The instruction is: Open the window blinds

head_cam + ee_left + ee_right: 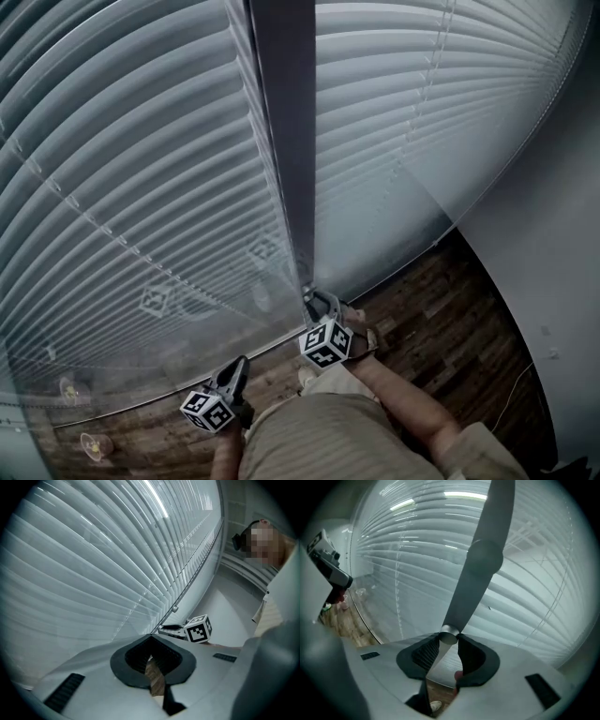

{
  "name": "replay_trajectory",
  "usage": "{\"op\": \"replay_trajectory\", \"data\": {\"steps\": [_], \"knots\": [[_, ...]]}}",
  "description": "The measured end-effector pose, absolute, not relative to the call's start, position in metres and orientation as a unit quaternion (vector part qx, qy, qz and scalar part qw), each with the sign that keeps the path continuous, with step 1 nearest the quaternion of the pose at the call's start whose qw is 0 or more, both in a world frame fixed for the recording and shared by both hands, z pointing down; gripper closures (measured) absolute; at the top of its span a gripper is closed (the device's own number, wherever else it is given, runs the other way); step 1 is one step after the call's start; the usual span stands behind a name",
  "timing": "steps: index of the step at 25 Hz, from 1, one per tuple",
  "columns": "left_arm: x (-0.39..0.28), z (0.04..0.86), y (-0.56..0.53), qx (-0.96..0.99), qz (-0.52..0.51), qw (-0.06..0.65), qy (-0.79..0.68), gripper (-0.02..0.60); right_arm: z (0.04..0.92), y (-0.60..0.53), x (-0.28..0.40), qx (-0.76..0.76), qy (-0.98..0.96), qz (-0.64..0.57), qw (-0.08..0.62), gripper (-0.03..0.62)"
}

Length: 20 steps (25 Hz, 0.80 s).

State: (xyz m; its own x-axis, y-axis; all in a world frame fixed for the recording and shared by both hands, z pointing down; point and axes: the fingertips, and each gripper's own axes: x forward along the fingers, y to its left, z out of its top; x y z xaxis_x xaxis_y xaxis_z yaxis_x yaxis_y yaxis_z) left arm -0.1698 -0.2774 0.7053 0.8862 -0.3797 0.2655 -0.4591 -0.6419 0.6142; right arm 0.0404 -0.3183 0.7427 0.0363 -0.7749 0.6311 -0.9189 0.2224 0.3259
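Observation:
Pale grey slatted blinds [141,169] fill the window, their slats lying flat and closed; they also fill the left gripper view [93,564] and the right gripper view [525,583]. A dark grey wand [286,141] hangs down in front of them. My right gripper [317,302] is shut on the wand's silver-capped lower end [449,637], and the wand [483,559] runs up and away from the jaws. My left gripper [236,367] hangs lower left, away from the wand, with its tips together and nothing held [151,638].
Dark wooden floor [441,328] lies below the window, and a plain wall [562,234] stands on the right. The blinds' bottom rail [141,398] runs just above the floor. A thin rod with a small knob [175,609] crosses in front of the slats.

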Motion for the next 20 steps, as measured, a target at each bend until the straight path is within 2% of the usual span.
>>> {"op": "replay_trajectory", "data": {"steps": [4,10,12,15,20], "knots": [[-0.173,0.713,-0.277,0.904,0.058,0.354,-0.233,0.569,0.751,-0.317,0.04,0.612,-0.699,0.103,0.354,0.462],[-0.18,0.726,-0.279,0.901,0.062,0.357,-0.238,0.569,0.753,-0.314,0.041,0.597,-0.739,0.268,0.16,0.422],[-0.177,0.727,-0.274,0.901,0.066,0.357,-0.237,0.569,0.751,-0.313,0.045,0.594,-0.736,0.302,0.119,0.422],[-0.174,0.723,-0.273,0.902,0.071,0.356,-0.234,0.569,0.749,-0.314,0.049,0.596,-0.727,0.326,0.103,0.462],[-0.171,0.705,-0.28,0.904,0.075,0.352,-0.231,0.569,0.734,-0.319,0.047,0.606,-0.723,0.303,0.135,0.467]]}}
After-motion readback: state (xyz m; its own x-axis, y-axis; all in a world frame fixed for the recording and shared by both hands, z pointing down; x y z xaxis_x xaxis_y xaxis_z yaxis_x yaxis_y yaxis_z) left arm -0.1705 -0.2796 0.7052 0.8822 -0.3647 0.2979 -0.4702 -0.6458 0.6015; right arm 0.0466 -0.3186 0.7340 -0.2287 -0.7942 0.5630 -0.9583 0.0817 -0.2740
